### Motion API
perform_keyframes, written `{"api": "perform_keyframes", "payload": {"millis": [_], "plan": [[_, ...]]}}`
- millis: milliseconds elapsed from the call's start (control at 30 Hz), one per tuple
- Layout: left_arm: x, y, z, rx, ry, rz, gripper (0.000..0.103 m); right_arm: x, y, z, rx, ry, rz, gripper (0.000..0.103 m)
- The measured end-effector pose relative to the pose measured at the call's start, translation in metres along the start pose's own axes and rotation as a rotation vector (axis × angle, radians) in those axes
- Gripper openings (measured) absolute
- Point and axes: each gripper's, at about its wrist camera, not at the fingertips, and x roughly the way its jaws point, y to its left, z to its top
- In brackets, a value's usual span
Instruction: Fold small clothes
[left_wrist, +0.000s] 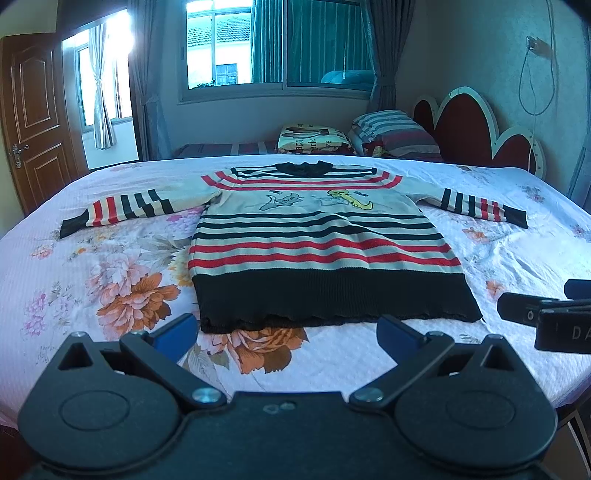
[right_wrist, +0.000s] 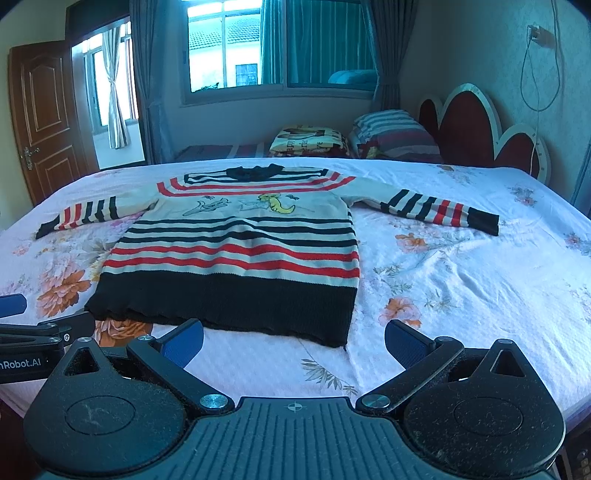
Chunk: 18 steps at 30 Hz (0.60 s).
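Floral bedsheet (left_wrist: 110, 280) under striped sweater (left_wrist: 317, 240)

Left hand-held gripper (left_wrist: 286, 334) and right hand-held gripper (right_wrist: 293, 341) hover side by side, jaws spread wide

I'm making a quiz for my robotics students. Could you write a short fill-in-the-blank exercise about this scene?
1. The striped sweater lies flat on the ____.
2. Both sleeves are spread ____ to the sides.
3. The left tongs and right tongs are both ____, holding nothing.
4. The sweater's bottom band is coloured ____.

Missing words: bed; outward; open; black
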Motion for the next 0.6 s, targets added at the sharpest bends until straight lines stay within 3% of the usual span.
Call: {"api": "perform_keyframes", "payload": {"millis": [600], "plan": [[0.0015,-0.0036,0.0036,0.007,-0.004,-0.001,0.102,-0.0002,-0.0018,0.0011,0.006,-0.001,0.001,0.103]]}}
